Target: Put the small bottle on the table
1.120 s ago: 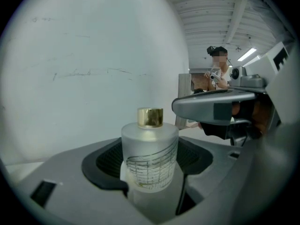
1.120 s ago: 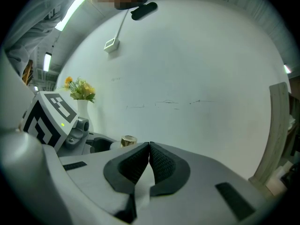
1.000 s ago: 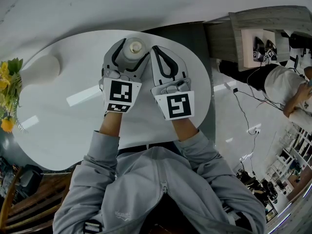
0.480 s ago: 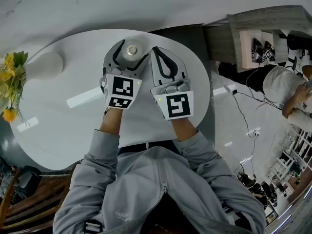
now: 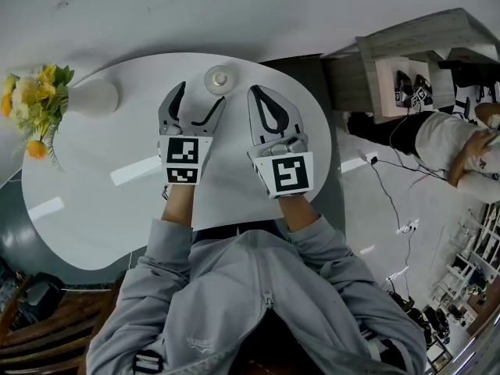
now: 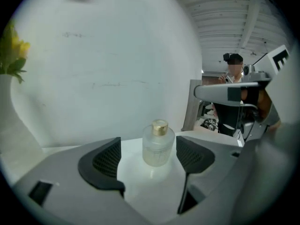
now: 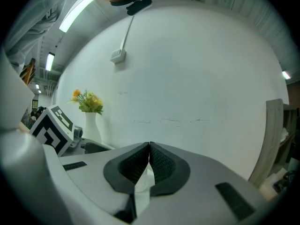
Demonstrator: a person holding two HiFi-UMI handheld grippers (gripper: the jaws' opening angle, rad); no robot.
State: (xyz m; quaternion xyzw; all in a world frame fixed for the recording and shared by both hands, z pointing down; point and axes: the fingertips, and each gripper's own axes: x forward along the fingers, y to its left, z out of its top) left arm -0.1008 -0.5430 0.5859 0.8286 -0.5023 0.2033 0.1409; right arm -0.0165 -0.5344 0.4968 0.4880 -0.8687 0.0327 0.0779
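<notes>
Up at the top centre of the head view, the bottle [image 5: 219, 78] stands upright on the surface [image 5: 101, 209], near its far rim. It looks placed. The left gripper [image 5: 201, 94] has its fingers spread wide; they've just been opening, and nothing sits between them. The bottle is just beyond the tips, untouched, framed in the gap in the left gripper view. The right gripper [image 5: 266, 92] sits alongside, fingers pressed together, empty. So the job now is a clean exit. Best play: hold those left fingers wide and draw straight back along their own line, no sideways swing. The finger nearer frame centre is just beside the bottle, and a clip could topple it or nudge it toward the rim. The vase [image 5: 95, 98] at upper left is well apart, no worry there.
</notes>
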